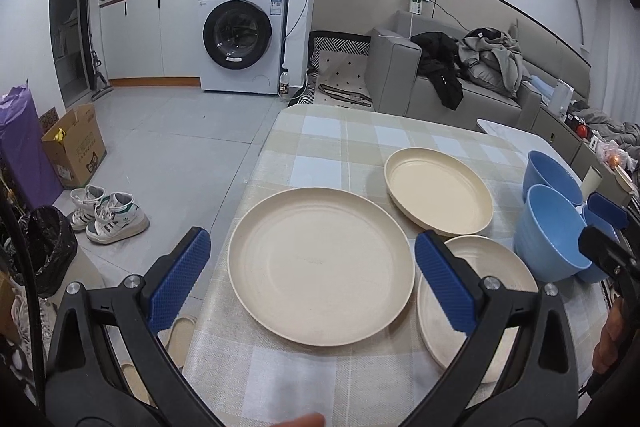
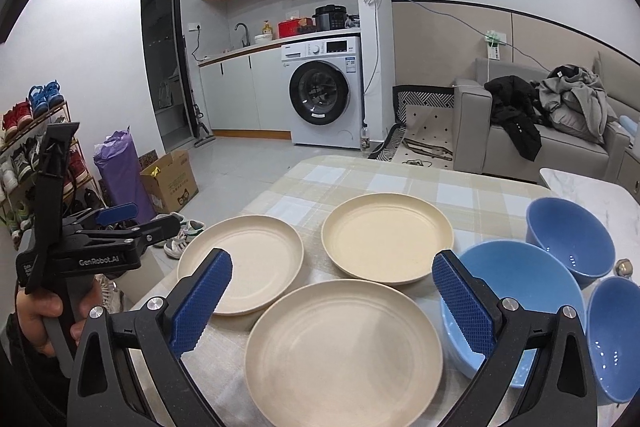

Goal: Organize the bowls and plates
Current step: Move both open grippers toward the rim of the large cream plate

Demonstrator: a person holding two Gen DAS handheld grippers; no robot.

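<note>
Nearest, the left gripper hangs over the table's left part with its jaws spread wide and empty; the right gripper does likewise just above the near edge, also spread and holding nothing. Below them on the checked tablecloth lie 3 cream plates, unstacked: the near plate right under the right gripper, the left plate beyond it, and the far plate deeper on the table. To the right stand 3 blue bowls, close together, none nested.

No stacking has begun, it seems; this looks like the approach to the 1st pick. The next move calls for lowering 1 gripper to a plate's rim, pinching the thin edge, and setting it on another plate.
</note>
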